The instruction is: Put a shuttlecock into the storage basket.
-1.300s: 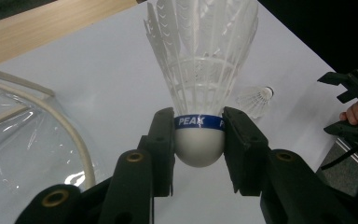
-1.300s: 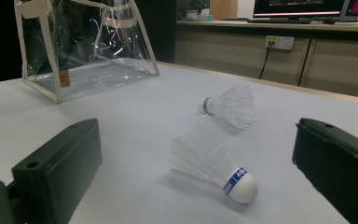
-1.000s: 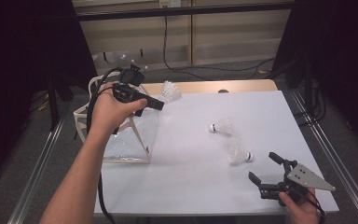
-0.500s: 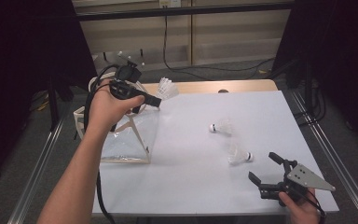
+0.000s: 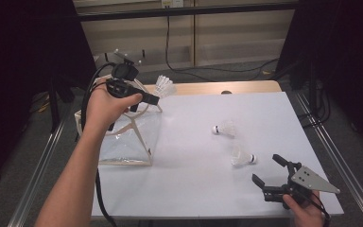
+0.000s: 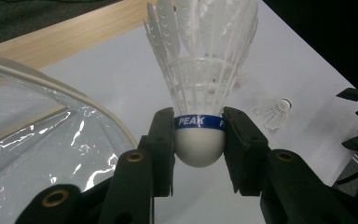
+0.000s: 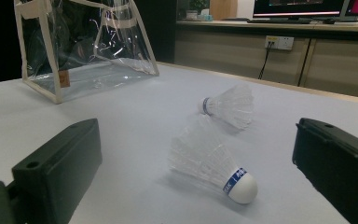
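Note:
My left gripper [image 5: 157,96] is raised over the table's back left and is shut on the cork of a white shuttlecock [image 5: 164,86]. In the left gripper view that gripper [image 6: 199,144] clamps the shuttlecock [image 6: 200,93] at its blue band, feathers pointing away. A clear plastic bag with cream trim [image 5: 123,142] stands just below and left of it. Two more shuttlecocks lie on the white table, one [image 5: 224,128] near the middle and one [image 5: 242,157] closer to me. My right gripper [image 5: 270,170] rests open at the front right. The near shuttlecock [image 7: 212,165] lies ahead of its wide-set jaws.
The white table [image 5: 264,113] ends in a wooden strip [image 5: 217,88] at the back. Metal rails [image 5: 333,156] run along both sides. Cables trail from each gripper. The bag [image 7: 86,44] stands at the far left in the right gripper view.
My left hand has carried the held shuttlecock a little up and to the left, nearer the bag's top. The right gripper has stayed put.

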{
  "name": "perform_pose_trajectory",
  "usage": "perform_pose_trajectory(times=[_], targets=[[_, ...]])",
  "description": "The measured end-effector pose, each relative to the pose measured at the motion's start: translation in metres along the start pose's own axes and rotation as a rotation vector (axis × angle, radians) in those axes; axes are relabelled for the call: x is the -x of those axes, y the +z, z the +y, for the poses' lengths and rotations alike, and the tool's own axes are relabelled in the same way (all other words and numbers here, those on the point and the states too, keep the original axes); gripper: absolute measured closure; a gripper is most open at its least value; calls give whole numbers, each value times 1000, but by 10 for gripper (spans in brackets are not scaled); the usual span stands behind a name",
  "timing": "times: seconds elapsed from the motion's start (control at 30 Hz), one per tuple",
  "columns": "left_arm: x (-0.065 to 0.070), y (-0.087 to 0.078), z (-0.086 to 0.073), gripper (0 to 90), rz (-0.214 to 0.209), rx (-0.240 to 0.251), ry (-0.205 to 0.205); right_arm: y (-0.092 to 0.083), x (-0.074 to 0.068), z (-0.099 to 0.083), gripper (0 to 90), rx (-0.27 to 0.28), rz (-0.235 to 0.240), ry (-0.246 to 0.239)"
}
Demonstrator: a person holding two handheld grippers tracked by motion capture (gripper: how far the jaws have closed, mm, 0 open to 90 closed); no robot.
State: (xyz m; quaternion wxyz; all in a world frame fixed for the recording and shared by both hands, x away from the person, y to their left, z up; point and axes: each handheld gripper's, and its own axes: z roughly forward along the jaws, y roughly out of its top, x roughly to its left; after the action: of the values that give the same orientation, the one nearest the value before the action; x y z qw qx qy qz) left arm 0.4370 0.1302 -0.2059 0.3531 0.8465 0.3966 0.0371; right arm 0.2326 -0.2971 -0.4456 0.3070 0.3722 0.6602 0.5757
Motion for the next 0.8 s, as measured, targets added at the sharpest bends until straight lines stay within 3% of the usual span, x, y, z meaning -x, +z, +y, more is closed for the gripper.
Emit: perform_pose_trajectory(times=[0.3,0.8], targets=[[-6,-1,1,657,15,-9,6,0,0,0,9,-1,-1,0],[-17,-7,-1,657,37,10,-26,0,0,0,9,0,0,-1]])
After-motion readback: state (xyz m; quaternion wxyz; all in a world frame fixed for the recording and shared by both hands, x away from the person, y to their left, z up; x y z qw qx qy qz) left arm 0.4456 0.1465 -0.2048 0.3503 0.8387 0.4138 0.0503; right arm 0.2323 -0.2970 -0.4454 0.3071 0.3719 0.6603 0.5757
